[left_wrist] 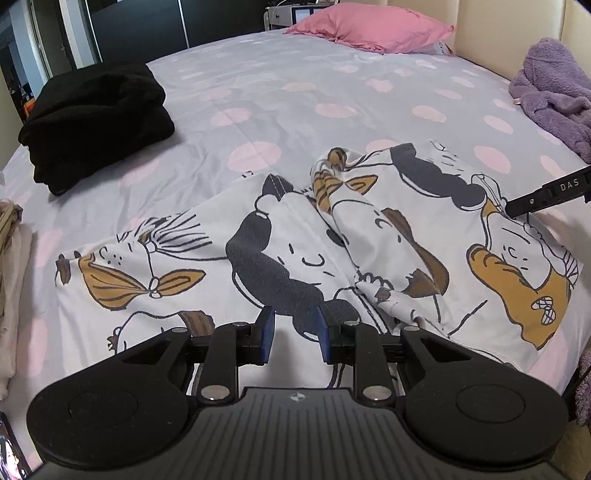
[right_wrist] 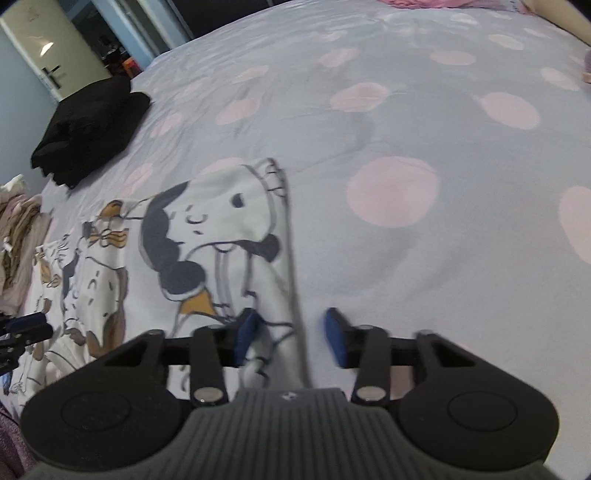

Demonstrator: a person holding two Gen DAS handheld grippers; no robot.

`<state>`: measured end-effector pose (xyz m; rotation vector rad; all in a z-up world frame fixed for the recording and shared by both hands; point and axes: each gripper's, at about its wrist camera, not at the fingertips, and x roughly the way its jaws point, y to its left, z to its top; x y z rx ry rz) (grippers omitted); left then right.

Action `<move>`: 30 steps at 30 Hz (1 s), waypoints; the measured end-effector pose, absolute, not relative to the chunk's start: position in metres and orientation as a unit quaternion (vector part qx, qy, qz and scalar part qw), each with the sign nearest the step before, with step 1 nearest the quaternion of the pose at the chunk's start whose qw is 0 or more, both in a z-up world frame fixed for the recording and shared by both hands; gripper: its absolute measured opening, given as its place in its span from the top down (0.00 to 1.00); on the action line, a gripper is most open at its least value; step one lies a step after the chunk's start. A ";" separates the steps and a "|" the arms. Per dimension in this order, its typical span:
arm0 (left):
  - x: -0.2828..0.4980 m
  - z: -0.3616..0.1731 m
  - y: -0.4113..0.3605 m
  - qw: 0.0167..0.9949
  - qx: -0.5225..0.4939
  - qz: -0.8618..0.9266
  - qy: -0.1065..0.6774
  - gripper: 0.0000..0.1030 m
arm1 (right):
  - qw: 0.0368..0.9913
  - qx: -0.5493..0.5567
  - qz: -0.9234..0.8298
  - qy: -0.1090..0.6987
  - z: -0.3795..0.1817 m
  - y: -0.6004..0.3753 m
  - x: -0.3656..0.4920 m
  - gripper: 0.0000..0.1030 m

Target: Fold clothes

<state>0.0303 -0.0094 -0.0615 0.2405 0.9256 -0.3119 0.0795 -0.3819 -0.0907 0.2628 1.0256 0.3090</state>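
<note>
A white garment printed with cartoon dogs in black and ochre lies spread and creased on the dotted bed sheet. My left gripper sits at its near edge. Its blue pads stand close together with the fabric gathered between them. One black finger of the right gripper touches the garment's right side. In the blurred right wrist view, my right gripper hovers low over the garment's right edge. Its jaws are apart. The hem runs between them beside the left pad, and the right pad is over bare sheet.
A folded black pile lies at the far left of the bed. A pink pillow sits at the head, and a purple fleecy garment is heaped at the right edge. Beige clothes lie at the left edge.
</note>
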 end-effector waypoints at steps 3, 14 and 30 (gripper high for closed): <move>0.031 -0.062 -0.008 0.876 0.113 -0.149 0.445 0.78 | 0.848 0.126 0.151 0.492 -0.090 -0.376 0.082 0.90; 0.031 -0.061 0.007 0.877 0.106 -0.136 0.449 0.78 | 0.834 0.179 0.164 0.496 -0.047 -0.350 0.077 0.92; 0.016 -0.039 0.060 0.893 0.069 -0.104 0.432 0.78 | 0.816 0.216 0.280 0.457 0.035 -0.231 0.083 0.93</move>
